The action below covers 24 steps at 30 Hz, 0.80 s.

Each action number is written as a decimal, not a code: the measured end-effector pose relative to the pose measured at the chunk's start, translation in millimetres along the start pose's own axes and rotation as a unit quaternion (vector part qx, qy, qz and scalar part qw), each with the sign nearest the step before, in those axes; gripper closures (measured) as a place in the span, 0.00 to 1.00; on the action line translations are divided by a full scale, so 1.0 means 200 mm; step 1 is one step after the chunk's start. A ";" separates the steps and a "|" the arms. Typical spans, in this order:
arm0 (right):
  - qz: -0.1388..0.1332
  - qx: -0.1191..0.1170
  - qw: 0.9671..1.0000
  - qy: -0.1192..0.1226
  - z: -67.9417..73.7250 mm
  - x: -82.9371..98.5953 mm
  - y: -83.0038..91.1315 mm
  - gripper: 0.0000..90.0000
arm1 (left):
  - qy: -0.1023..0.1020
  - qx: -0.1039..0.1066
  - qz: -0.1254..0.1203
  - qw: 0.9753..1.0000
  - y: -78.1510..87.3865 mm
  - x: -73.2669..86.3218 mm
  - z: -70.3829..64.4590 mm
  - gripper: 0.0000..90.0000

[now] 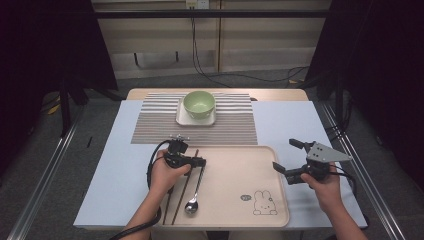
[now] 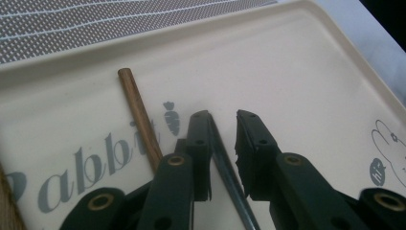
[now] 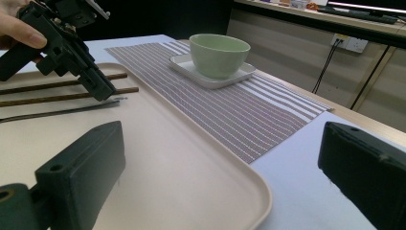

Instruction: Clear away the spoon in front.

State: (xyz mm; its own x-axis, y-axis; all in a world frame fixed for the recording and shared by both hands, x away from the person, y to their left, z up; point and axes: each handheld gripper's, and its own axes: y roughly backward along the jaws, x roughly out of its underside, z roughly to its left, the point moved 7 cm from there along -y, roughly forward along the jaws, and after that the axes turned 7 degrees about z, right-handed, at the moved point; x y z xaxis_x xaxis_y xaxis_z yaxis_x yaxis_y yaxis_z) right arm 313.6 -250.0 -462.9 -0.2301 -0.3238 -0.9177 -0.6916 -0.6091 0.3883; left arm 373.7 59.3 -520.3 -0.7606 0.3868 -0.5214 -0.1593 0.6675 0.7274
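Note:
A metal spoon (image 1: 192, 204) lies at the left of a beige rabbit-print tray (image 1: 235, 170), beside two brown chopsticks (image 1: 179, 200). My left gripper (image 1: 200, 162) is low over the upper end of the spoon's handle. In the left gripper view the left gripper (image 2: 222, 115) is open by a narrow gap, and the spoon handle (image 2: 230, 182) lies between the jaws, against the left one. One chopstick (image 2: 141, 120) lies just outside them. My right gripper (image 1: 284, 154) hovers wide open over the tray's right edge, holding nothing. In the right gripper view it (image 3: 222, 139) faces the tray (image 3: 167, 158).
A green bowl (image 1: 199, 104) stands on a white square plate (image 1: 182, 119) on a striped placemat (image 1: 230, 125) beyond the tray. A pale blue mat (image 1: 115, 165) covers the table around them. The table's edges drop off at left and right.

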 end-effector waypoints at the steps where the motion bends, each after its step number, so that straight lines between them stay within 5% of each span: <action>1: -0.001 0.000 1.000 -0.002 0.00 0.00 0.00 0.02 | 0.000 0.000 0.001 1.000 0.00 0.00 0.00 0.85; 12: 0.001 -0.001 1.000 0.002 0.00 0.00 0.00 0.02 | 0.003 0.002 -0.017 1.000 0.04 -0.03 -0.02 0.78; 24: 0.000 0.003 1.000 -0.003 0.00 0.00 -0.01 0.02 | 0.031 -0.007 -0.060 0.998 0.14 -0.10 0.04 0.50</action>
State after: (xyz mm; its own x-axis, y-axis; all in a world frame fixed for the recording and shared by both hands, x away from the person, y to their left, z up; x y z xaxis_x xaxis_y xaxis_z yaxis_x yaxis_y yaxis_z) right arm 314.8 -249.6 -462.9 -0.2332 -0.3194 -0.9185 -0.6957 -0.6051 0.3871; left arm 389.0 74.6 -492.9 -0.7724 0.2640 -0.5777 -0.2606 0.6977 0.6673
